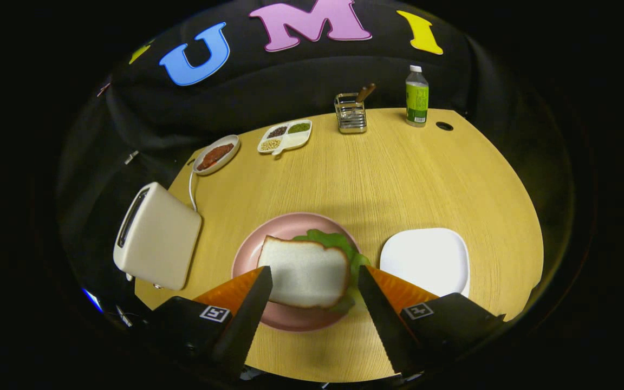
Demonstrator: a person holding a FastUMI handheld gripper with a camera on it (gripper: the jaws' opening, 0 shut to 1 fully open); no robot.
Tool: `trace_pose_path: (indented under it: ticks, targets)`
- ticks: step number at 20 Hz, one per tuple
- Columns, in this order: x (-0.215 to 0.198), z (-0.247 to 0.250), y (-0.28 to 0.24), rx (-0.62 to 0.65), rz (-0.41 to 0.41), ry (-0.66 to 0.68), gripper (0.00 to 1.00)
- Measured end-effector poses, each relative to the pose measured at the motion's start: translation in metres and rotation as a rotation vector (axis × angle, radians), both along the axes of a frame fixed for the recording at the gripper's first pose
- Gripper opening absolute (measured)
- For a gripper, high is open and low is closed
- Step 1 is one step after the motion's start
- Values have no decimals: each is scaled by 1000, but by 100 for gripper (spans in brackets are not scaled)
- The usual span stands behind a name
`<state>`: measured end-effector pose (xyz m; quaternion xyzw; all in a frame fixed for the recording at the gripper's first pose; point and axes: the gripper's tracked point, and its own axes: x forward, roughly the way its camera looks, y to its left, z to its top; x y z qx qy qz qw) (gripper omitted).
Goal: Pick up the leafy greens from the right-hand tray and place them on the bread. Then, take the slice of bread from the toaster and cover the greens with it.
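A slice of white bread (pixel 306 273) lies flat on the pink plate (pixel 285 319), just ahead of my fingers. Leafy greens (pixel 329 239) stick out from under its far and right edges. My gripper (pixel 314 271) is open wide, its two black fingers standing to either side of the slice; the left fingertip (pixel 260 281) overlaps the bread's left edge and the right fingertip (pixel 367 281) sits just off its right edge over the greens. The cream toaster (pixel 157 235) stands to the left of the plate. The white square tray (pixel 426 260) to the right of the plate is bare.
At the back of the round wooden table (pixel 388 173) stand a green bottle (pixel 416 96), a metal rack with a wooden-handled tool (pixel 351 112), a divided dish of beans (pixel 286 135) and an oval dish of red food (pixel 216 154). The toaster's white cord (pixel 190 189) runs toward the back.
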<state>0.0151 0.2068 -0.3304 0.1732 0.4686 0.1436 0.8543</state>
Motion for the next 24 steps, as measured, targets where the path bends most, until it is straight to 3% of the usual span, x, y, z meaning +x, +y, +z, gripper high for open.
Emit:
trace_pose_path:
  ticks: [6, 12, 17, 24]
  targets:
    - [34, 100, -32, -23, -31, -251, 99]
    - [39, 182, -52, -76, -24, -474, 99]
    - [25, 218, -69, -113, -51, -581, 99]
    - [2, 224, -88, -132, -75, -629, 99]
